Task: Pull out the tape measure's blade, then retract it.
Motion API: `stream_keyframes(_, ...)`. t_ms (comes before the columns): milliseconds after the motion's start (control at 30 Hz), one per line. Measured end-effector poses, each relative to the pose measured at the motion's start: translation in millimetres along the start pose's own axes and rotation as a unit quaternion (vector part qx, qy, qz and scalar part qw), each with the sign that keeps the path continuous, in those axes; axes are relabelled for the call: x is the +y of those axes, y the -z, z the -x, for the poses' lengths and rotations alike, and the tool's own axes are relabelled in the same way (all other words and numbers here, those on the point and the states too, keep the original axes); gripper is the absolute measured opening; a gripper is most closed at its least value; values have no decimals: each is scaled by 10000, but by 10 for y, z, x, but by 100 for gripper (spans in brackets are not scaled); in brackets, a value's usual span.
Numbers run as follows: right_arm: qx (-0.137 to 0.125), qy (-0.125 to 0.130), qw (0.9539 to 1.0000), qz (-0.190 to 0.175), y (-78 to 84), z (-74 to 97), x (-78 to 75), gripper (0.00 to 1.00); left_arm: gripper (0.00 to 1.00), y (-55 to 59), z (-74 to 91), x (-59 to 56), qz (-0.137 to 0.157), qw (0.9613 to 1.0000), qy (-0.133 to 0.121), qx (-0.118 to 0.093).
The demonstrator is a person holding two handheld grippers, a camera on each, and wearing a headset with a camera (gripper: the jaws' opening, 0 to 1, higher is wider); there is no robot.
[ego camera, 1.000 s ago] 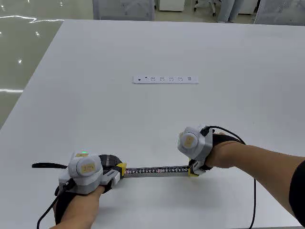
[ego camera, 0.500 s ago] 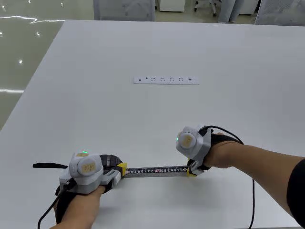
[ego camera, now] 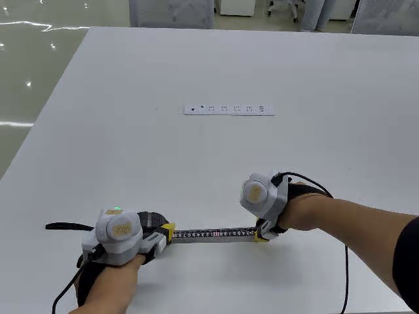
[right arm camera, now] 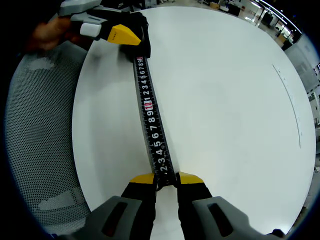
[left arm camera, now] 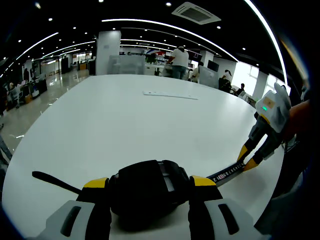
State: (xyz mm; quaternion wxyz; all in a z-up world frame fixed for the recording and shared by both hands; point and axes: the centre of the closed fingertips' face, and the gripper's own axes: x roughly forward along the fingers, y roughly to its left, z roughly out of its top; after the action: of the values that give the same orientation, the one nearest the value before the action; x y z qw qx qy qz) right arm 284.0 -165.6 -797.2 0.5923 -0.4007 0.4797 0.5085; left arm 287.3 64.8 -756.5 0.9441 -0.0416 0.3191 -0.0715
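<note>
The black tape measure case (left arm camera: 147, 187) rests on the white table, clamped between the yellow-tipped jaws of my left gripper (left arm camera: 149, 184), also at the near left in the head view (ego camera: 154, 237). Its blade (right arm camera: 152, 125) runs out across the table, showing numbers up to about 18, toward my right gripper (right arm camera: 164, 179), which is shut on the blade's end. In the head view the blade (ego camera: 213, 233) spans from the case (ego camera: 152, 222) to the right gripper (ego camera: 260, 234). The right gripper also appears in the left gripper view (left arm camera: 250, 159).
A white power strip (ego camera: 228, 110) lies on the table (ego camera: 196, 157) farther back at the middle. The case's black strap (ego camera: 62, 227) trails off to the left. The table's near edge (right arm camera: 82, 165) is close beside the blade. People stand in the far background.
The right gripper has drifted slightly left toward the case with the blade end, so the exposed blade is a little shorter. The left gripper and case stay put.
</note>
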Motion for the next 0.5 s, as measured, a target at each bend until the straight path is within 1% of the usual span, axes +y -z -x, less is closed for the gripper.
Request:
stream_keyframes(267, 0, 3, 10000, 4, -7, -3, 0, 11, 58, 0, 0, -1, 1, 10000, -1, 0)
stream_keyframes(300, 1, 17, 10000, 0, -30, -2, 9, 11, 58, -2, 3, -3, 4, 10000, 5, 7)
stream_keyframes(500, 14, 22, 10000, 16, -51, -8, 13, 11, 58, -3, 3, -4, 9, 10000, 10, 12)
